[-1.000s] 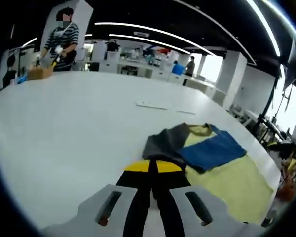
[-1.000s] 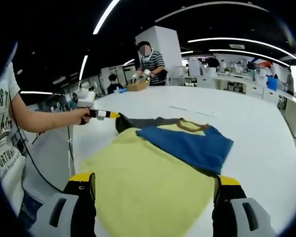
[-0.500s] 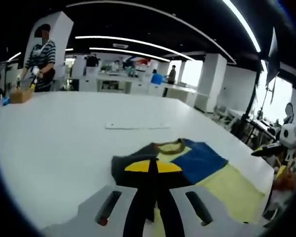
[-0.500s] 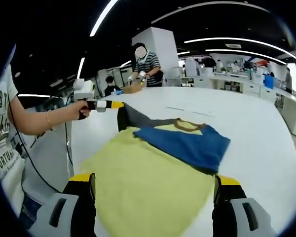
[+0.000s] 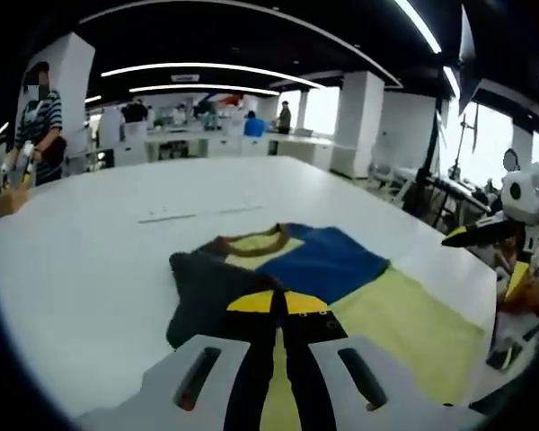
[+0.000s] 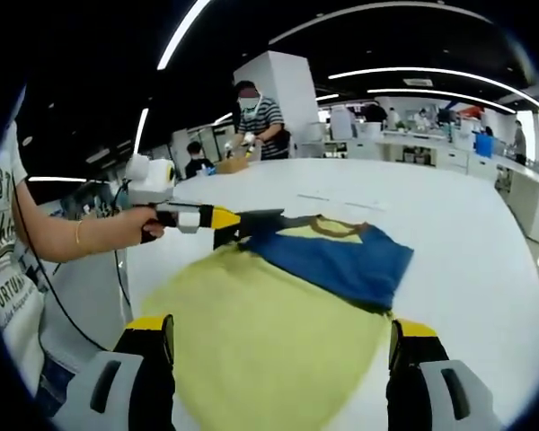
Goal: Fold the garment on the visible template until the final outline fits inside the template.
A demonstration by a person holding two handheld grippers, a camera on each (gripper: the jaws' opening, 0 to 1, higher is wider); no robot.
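A yellow shirt (image 5: 404,323) with a brown collar (image 5: 251,242) lies on the white table (image 5: 90,251). Its blue sleeve (image 5: 328,265) is folded across the chest. My left gripper (image 5: 278,303) is shut on the grey sleeve (image 5: 207,287), which hangs from its yellow tips at the shirt's left side. In the right gripper view the left gripper (image 6: 225,218), held by a hand, pinches the grey sleeve (image 6: 260,218) just above the yellow shirt (image 6: 269,323), beside the blue sleeve (image 6: 341,260). My right gripper (image 6: 278,337) stands wide open over the shirt's hem, holding nothing. It also juts in at the table's right edge as the right gripper (image 5: 485,254).
A thin pale strip (image 5: 198,214) lies on the table beyond the collar. A person in a striped top (image 5: 38,117) works at the table's far end. More benches and people fill the background. The table edge (image 6: 521,350) runs close on the right.
My left gripper has lifted the grey sleeve off the table and carried it inward toward the shirt's body. The right gripper has stayed open in place.
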